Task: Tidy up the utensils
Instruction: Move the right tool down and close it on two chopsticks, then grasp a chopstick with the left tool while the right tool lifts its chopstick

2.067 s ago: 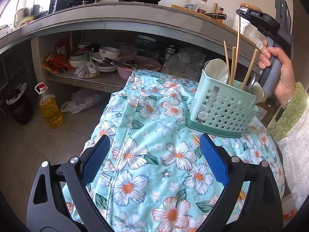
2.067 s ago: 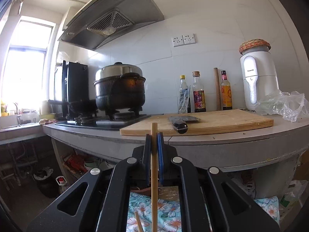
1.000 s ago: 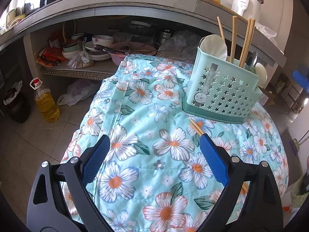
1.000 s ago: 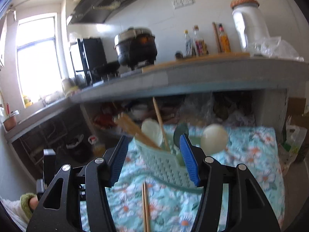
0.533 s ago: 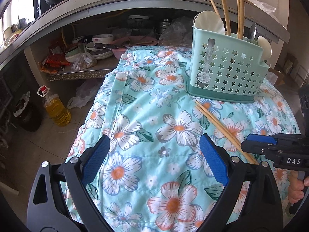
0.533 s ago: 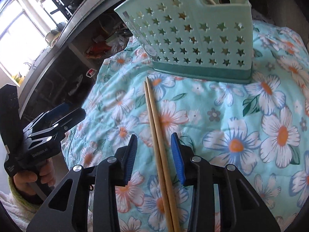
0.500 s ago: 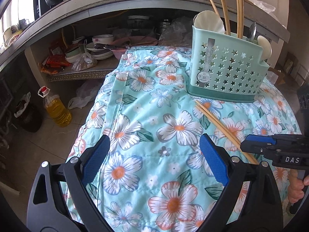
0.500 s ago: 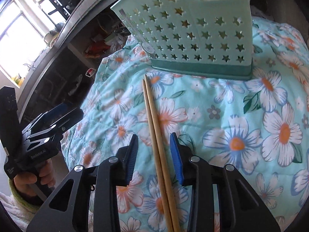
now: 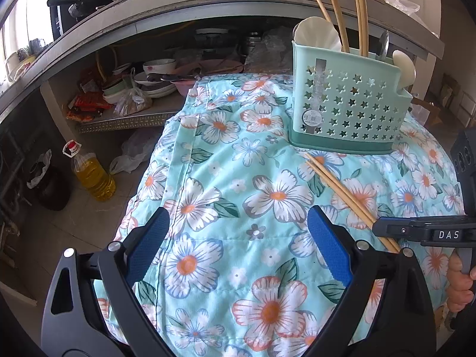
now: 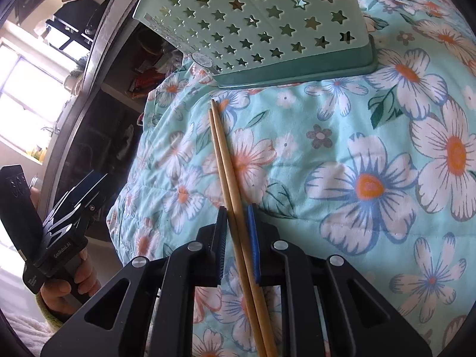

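1. Surface (image 9: 208, 154): covered by a turquoise floral cloth (image 10: 386, 154); it carries all task objects.
2. Utensil caddy (image 9: 348, 104): mint-green plastic with star-shaped holes, standing upright at the far right of the surface. It holds chopsticks (image 9: 358, 6), white spoons (image 9: 318, 35) and a metal utensil (image 9: 383, 44).
3. Left gripper (image 9: 238, 244): hovers above the near part of the cloth. Its blue-padded fingers (image 9: 148, 247) are spread wide, with nothing between them.
4. Right gripper (image 10: 238, 238): lowered to the cloth, its fingers (image 10: 254, 238) narrowed to a slim gap around the loose chopstick pair; whether the pads already press the wood cannot be told.
5. Chopstick pair (image 10: 226, 160): two wooden sticks lying side by side on the cloth, tips near the caddy's base, just short of it.
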Action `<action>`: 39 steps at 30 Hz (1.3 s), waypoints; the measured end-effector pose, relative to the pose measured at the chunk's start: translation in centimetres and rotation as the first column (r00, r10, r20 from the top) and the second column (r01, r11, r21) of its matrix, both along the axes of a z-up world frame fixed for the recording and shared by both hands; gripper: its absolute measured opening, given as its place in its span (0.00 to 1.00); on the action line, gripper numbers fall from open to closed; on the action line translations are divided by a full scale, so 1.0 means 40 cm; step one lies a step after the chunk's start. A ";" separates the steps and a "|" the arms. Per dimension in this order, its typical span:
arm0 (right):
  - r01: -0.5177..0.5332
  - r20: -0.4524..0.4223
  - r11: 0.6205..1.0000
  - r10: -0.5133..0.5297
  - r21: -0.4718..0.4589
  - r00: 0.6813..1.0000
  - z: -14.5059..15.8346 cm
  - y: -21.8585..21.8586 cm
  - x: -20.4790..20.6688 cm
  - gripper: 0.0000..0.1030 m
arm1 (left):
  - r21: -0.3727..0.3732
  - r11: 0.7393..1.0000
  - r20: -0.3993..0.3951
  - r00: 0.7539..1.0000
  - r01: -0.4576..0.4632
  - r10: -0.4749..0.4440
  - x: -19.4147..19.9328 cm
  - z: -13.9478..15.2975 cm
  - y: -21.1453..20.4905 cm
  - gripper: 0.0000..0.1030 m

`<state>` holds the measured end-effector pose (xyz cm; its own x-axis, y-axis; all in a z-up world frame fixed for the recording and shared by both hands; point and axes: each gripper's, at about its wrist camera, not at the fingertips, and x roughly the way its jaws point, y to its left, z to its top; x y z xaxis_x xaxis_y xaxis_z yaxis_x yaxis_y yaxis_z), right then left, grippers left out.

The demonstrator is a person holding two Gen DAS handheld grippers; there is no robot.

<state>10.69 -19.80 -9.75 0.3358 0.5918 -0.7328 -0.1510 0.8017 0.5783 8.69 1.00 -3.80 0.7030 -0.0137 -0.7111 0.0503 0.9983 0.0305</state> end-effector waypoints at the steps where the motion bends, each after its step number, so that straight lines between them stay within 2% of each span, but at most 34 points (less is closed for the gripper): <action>1: 0.004 -0.005 1.000 -0.004 0.019 1.000 0.000 -0.007 -0.003 0.08 | 0.002 1.000 0.001 1.000 0.002 -0.002 0.000 0.000 0.000 0.87; 6: 0.033 -0.012 0.999 -0.033 0.040 0.999 -0.001 -0.030 -0.014 0.07 | 0.007 1.000 0.004 1.000 0.007 -0.007 -0.001 0.002 -0.006 0.87; 9: 0.049 0.001 0.999 -0.049 0.013 0.999 0.007 -0.040 -0.025 0.07 | -0.008 1.000 0.001 1.000 0.023 -0.023 -0.001 0.001 -0.010 0.87; 12: 0.079 0.011 0.997 -0.079 -0.008 0.997 0.016 -0.062 -0.040 0.07 | -0.109 0.991 -0.009 0.997 0.071 -0.072 -0.002 -0.004 -0.006 0.87; 15: 0.116 0.027 0.992 -0.115 -0.047 0.993 0.024 -0.090 -0.062 0.07 | -0.246 0.960 -0.025 0.989 0.134 -0.144 0.002 -0.018 -0.012 0.84; 18: 0.163 0.048 0.982 -0.160 -0.093 0.986 0.029 -0.120 -0.089 0.07 | -0.352 0.916 -0.056 0.973 0.192 -0.226 0.016 -0.040 -0.039 0.68; 21: 0.208 0.046 0.974 -0.205 -0.091 0.978 0.021 -0.154 -0.111 0.07 | -0.435 0.868 -0.098 0.946 0.239 -0.310 0.040 -0.071 -0.086 0.55; 24: 0.240 0.029 0.970 -0.239 -0.047 0.971 0.004 -0.181 -0.122 0.07 | -0.470 0.843 -0.150 0.917 0.262 -0.369 0.069 -0.103 -0.140 0.48; 28: 0.261 0.034 0.965 -0.260 -0.026 0.965 -0.007 -0.186 -0.126 0.07 | -0.465 0.849 -0.216 0.898 0.250 -0.383 0.104 -0.137 -0.196 0.43; 31: 0.269 0.049 0.963 -0.268 -0.029 0.962 -0.009 -0.183 -0.131 0.07 | -0.427 0.868 -0.229 0.898 0.254 -0.376 0.120 -0.144 -0.226 0.36; 34: 0.278 0.067 0.960 -0.275 -0.030 0.959 -0.010 -0.175 -0.132 0.07 | -0.389 0.890 -0.243 0.905 0.238 -0.349 0.133 -0.155 -0.237 0.21; 39: 0.274 0.079 0.962 -0.272 -0.008 0.959 -0.017 -0.169 -0.136 0.07 | -0.413 0.889 -0.265 0.908 0.197 -0.324 0.142 -0.154 -0.207 0.10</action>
